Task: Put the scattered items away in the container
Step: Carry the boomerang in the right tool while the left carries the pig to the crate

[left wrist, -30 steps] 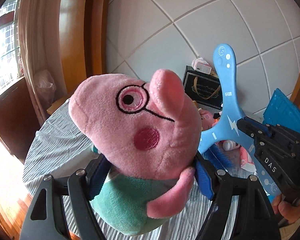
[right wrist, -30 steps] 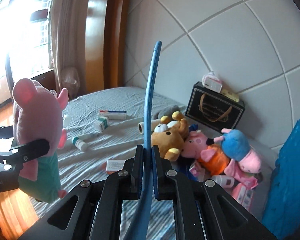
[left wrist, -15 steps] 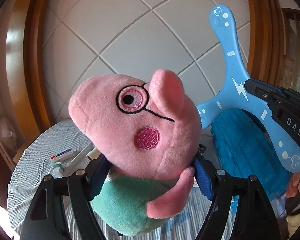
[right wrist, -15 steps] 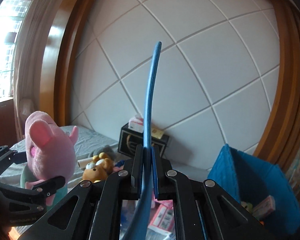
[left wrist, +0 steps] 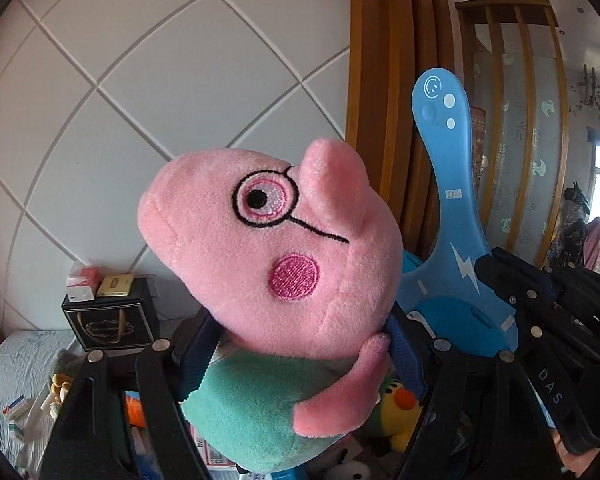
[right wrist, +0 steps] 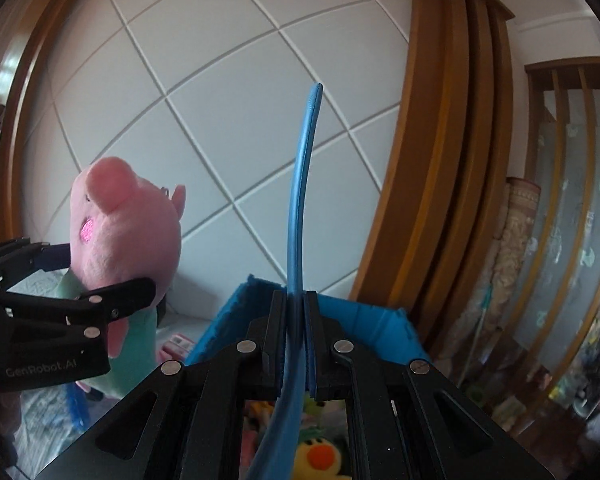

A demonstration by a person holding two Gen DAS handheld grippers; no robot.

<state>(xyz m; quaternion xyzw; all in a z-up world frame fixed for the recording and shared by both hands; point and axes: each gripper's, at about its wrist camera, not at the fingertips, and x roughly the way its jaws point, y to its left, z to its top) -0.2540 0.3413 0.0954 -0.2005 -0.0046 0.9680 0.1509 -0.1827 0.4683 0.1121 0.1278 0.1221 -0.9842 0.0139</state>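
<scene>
- Fingers of the left gripper (left wrist: 296,344) clamp the pink pig plush (left wrist: 268,276) at its neck, holding it upright in the air above the bed (left wrist: 16,356).
- Just right of it, fingers of the right gripper (right wrist: 296,320) are shut tight on a flat blue boomerang (right wrist: 302,200), which stands edge-on and curves upward.
- Below both lies the open blue container (right wrist: 364,316); its rim is just beyond the right fingertips, and a yellow duck toy (right wrist: 316,460) lies inside.
- Only the left wrist view shows the boomerang's printed face (left wrist: 452,208) and a black gift box (left wrist: 108,320) by the headboard.
- Both grippers are raised side by side, near each other but apart.
</scene>
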